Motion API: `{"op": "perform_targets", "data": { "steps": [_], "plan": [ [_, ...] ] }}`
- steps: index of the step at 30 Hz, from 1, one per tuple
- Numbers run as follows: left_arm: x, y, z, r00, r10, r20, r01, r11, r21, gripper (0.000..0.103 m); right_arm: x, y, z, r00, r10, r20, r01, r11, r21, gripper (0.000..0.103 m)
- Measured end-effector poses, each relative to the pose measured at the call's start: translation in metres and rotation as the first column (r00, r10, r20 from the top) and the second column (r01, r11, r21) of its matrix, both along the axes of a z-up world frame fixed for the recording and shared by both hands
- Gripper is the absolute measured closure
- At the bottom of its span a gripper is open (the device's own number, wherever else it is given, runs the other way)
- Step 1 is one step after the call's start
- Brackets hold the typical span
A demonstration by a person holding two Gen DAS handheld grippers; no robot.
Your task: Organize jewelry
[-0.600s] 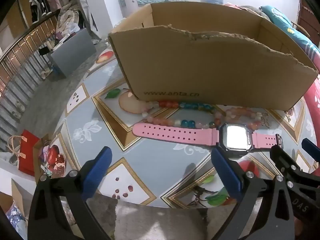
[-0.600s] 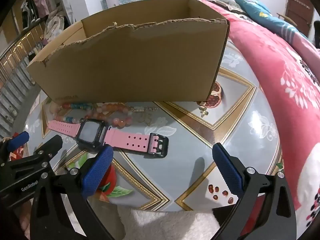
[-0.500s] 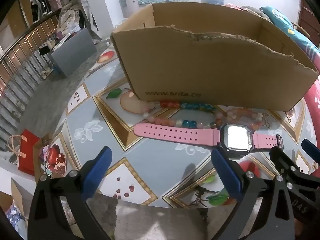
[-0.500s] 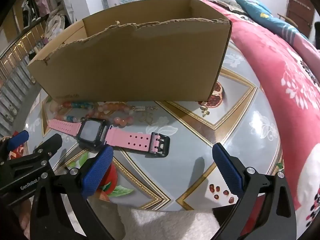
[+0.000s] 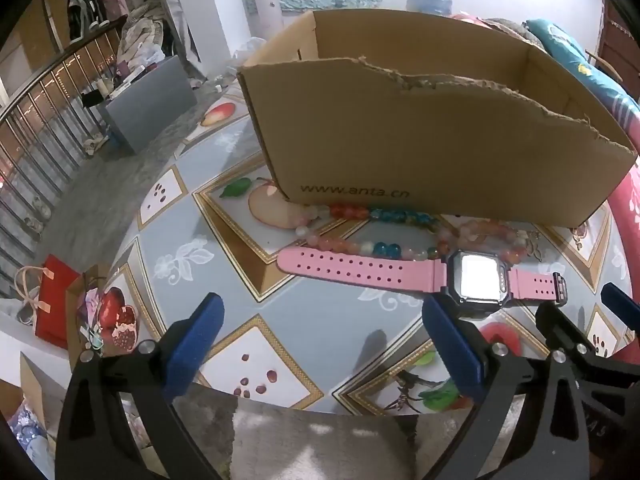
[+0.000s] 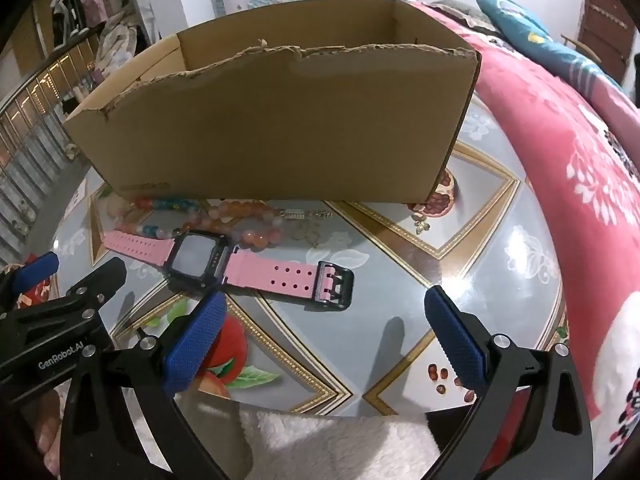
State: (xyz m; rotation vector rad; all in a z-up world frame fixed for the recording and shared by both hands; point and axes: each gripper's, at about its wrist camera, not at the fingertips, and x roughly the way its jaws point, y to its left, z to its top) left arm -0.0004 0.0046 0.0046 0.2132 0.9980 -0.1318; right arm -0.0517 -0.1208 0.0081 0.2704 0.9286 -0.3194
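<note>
the left gripper is wide open and holds nothing. the right gripper is wide open too, with nothing in it. the pink watch lies flat on the round table, toward 1 o'clock from the left gripper. the bead bracelets lie between the watch and the cardboard box, at 12 o'clock.
</note>
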Motion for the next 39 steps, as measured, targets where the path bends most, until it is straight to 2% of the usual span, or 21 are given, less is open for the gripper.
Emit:
{"op": "perform_targets", "data": {
  "steps": [9, 13, 39],
  "plan": [
    [-0.004, 0.000, 0.002, 1.000, 0.005, 0.005, -0.005, 1.000, -0.001, 0.006, -0.013, -0.007, 0.010, 1.000, 0.009, 0.004, -0.009, 1.000, 0.005, 0.008],
    [-0.002, 0.003, 0.001, 1.000, 0.013, 0.006, -0.013, 1.000, -0.001, 0.006, 0.009, 0.003, 0.005, 1.000, 0.012, -0.012, -0.012, 1.000, -0.002, 0.008],
    [-0.002, 0.001, 0.004, 1.000, 0.023, 0.019, -0.023, 1.000, -0.003, 0.006, 0.015, 0.015, 0.008, 1.000, 0.012, -0.014, -0.013, 1.000, -0.024, 0.008]
  ]
}}
